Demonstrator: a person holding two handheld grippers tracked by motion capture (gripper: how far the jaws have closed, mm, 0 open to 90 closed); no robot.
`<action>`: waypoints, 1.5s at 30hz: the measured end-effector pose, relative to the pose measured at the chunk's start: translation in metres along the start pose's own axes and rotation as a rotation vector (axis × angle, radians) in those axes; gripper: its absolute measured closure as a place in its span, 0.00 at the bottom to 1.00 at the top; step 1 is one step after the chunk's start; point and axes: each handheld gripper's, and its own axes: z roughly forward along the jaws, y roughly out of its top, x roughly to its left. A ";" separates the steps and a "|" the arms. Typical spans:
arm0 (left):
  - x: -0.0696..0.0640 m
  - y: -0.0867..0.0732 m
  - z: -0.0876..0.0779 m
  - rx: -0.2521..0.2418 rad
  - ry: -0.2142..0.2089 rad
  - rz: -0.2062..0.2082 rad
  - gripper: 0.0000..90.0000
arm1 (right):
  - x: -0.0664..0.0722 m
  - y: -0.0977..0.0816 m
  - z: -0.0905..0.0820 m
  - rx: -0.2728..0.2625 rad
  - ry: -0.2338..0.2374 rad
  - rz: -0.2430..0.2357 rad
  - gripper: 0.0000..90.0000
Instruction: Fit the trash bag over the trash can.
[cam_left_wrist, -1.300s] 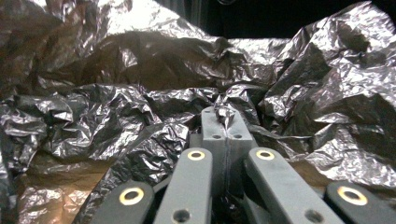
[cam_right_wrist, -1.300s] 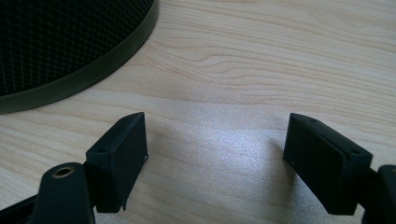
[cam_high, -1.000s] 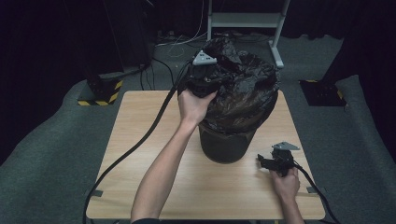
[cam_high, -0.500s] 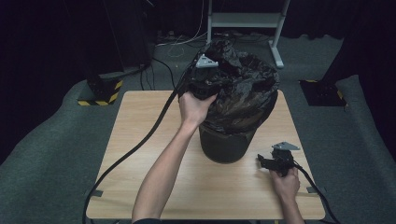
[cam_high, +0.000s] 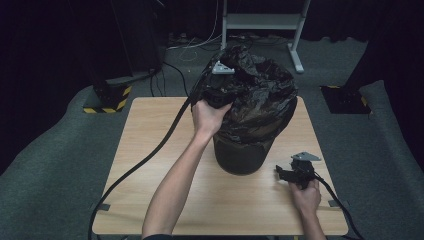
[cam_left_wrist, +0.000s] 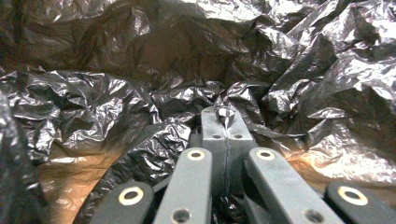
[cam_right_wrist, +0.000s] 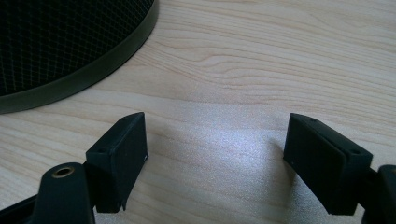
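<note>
The black bin bag billows over a mesh bin at the bench's far middle. The left claw is pinched tight on a fold of its plastic. Near right, the right claw rests gaping on the wood, holding nothing.

A light wooden tabletop stands on grey carpeted floor. A dark mesh bin lined with a black plastic bag sits right of the tabletop's centre. The right tongs rest just beside the bin's base, near the front right corner.
</note>
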 end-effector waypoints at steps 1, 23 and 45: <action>0.000 0.000 0.001 0.007 0.000 0.000 1.00 | 0.000 0.000 0.000 0.000 0.000 0.000 0.24; -0.001 -0.005 0.006 0.009 0.007 0.000 0.94 | 0.000 0.000 0.000 0.002 0.005 -0.007 0.23; -0.009 -0.001 -0.037 -0.162 0.054 0.007 0.51 | -0.001 -0.006 -0.008 -0.016 0.026 0.024 0.30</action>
